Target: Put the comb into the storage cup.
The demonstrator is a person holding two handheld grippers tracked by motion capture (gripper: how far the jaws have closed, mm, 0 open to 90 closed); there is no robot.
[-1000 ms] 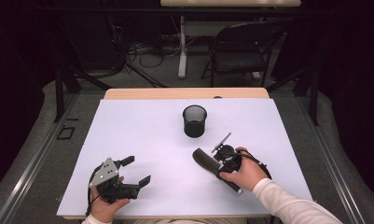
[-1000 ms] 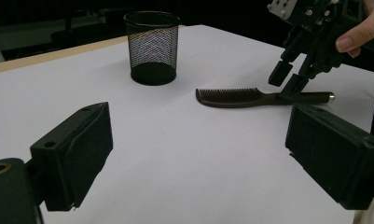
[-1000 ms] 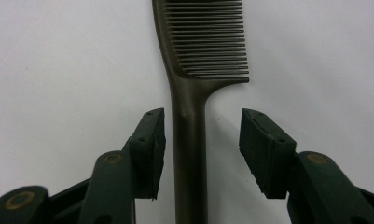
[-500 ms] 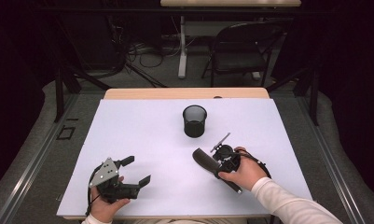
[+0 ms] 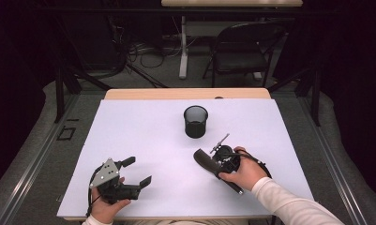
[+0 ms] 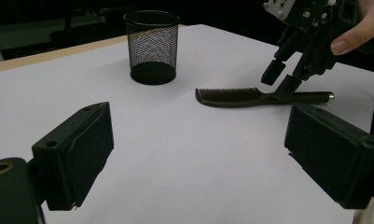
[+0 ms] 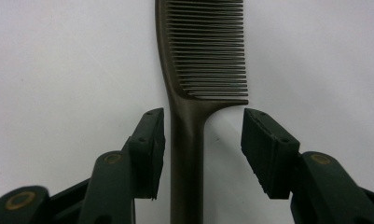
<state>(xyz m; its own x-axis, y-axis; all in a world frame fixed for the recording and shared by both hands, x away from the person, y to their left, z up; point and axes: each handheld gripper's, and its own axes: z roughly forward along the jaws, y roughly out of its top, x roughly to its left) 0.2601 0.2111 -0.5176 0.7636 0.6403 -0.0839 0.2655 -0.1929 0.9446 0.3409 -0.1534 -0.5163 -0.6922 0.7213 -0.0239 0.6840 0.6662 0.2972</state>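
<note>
Dark brown plastic, the comb (image 7: pixel 194 93) is lying flat on the white table (image 5: pixel 143 136), and you are straddling its handle with your right gripper (image 7: pixel 201 135), just behind where the teeth begin. That is probably why you are pointing the tool down at the handle: it is the narrow part the jaws can close on. The jaws are standing open, one on each side of the handle. The nearer one is sitting almost against it and the other well off, and nothing is being squeezed yet. Beyond that gripper, the black mesh cup (image 5: pixel 195 121) is standing upright and looks empty. Your left gripper (image 5: pixel 134 174) is resting low near the table edge, jaws spread wide and holding nothing, well apart from the comb.
</note>
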